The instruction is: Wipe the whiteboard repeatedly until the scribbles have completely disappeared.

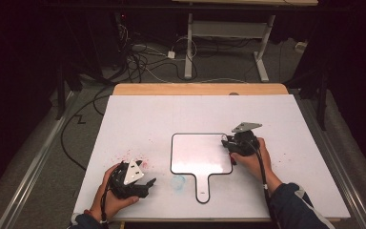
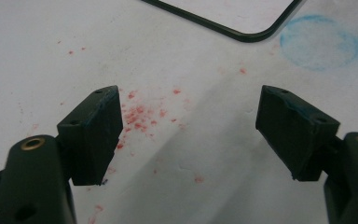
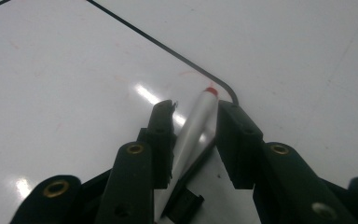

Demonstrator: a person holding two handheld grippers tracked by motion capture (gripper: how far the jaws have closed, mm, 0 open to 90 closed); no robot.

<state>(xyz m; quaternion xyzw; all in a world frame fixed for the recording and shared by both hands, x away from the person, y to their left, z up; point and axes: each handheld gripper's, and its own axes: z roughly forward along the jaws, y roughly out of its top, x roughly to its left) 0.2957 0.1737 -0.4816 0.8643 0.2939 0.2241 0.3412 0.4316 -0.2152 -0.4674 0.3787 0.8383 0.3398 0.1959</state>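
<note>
Marker (image 3: pixel 193 128), red-tipped, sits between the right gripper (image 3: pixel 196 109) jaws at the near right corner of the whiteboard (image 1: pixel 198 152) | jaws narrow and gripping it, tip just inside the board's black rim; best kept steep, pressure light | left gripper (image 2: pixel 189 126) gapes empty left of the board, over red specks (image 2: pixel 140 114); blue smudge (image 2: pixel 319 42) beside the board's handle | tabletop (image 1: pixel 290 124) offers no obstruction.
</note>
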